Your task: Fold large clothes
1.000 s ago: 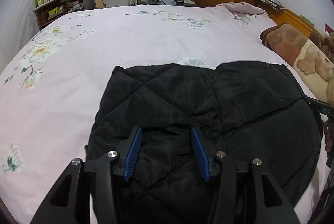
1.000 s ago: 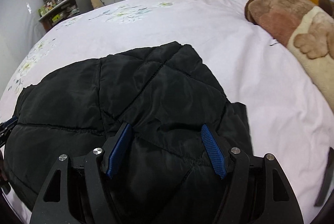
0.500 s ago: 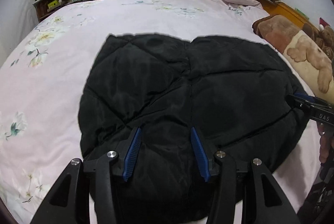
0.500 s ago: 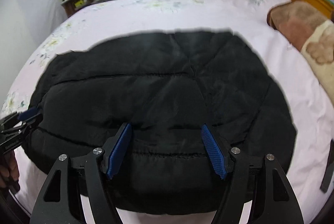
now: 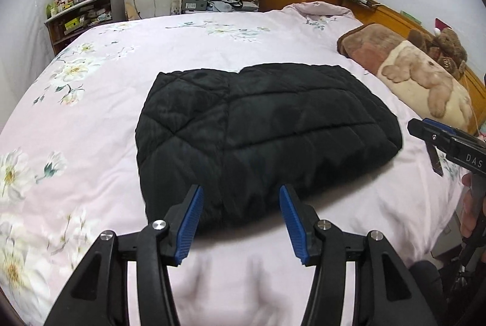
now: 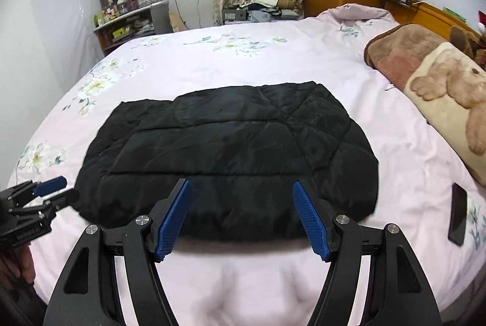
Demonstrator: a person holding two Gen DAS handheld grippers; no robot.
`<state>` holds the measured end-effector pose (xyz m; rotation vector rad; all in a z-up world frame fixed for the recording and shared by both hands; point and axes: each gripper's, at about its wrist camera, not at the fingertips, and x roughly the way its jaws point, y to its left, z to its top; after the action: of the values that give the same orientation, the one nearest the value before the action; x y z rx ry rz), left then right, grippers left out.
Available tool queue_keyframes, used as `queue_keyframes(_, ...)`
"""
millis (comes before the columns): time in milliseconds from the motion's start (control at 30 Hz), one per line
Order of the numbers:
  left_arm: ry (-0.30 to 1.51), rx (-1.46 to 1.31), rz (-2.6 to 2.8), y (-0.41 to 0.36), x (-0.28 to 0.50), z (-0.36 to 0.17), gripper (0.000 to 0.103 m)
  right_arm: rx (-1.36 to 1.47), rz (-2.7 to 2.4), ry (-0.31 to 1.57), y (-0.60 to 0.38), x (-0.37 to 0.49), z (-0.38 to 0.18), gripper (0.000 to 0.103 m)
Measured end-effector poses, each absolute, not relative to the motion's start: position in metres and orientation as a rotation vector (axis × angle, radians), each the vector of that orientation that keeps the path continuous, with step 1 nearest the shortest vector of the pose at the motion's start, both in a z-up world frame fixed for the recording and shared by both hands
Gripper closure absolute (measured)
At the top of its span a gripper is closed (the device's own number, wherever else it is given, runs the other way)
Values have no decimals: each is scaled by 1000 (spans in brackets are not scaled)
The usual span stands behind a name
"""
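A black quilted padded jacket [image 5: 261,140] lies folded into a compact rectangle on the pink floral bedspread [image 5: 188,40]. The left gripper [image 5: 240,222], jaws just widened, and right gripper [image 6: 243,216] hover spread and empty; folding looks essentially finished.

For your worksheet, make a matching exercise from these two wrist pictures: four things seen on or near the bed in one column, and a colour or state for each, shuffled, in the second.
Column 1
1. jacket
2. bedspread
3. phone
4. right gripper

Column 2
A. pale pink with flowers
B. open, holding nothing
C. black, quilted, folded into a block
D. dark, lying flat near the bed's right edge

Pairs: 1-C, 2-A, 3-D, 4-B
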<state>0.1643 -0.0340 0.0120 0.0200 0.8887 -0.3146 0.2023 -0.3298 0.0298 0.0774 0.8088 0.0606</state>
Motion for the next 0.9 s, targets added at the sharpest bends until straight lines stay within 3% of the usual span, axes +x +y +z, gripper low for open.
queue_keyframes(167, 879, 10, -309, -30, 125, 22, 42, 83, 73, 812, -318, 162, 38, 34)
queue_keyframes(767, 847, -35, -279, -14, 35, 44, 40, 9, 61, 816, -279, 54, 60, 34)
queue_keyframes(900, 853, -48, -283, -13, 26, 45, 35, -10, 65, 800, -275, 44, 65, 34)
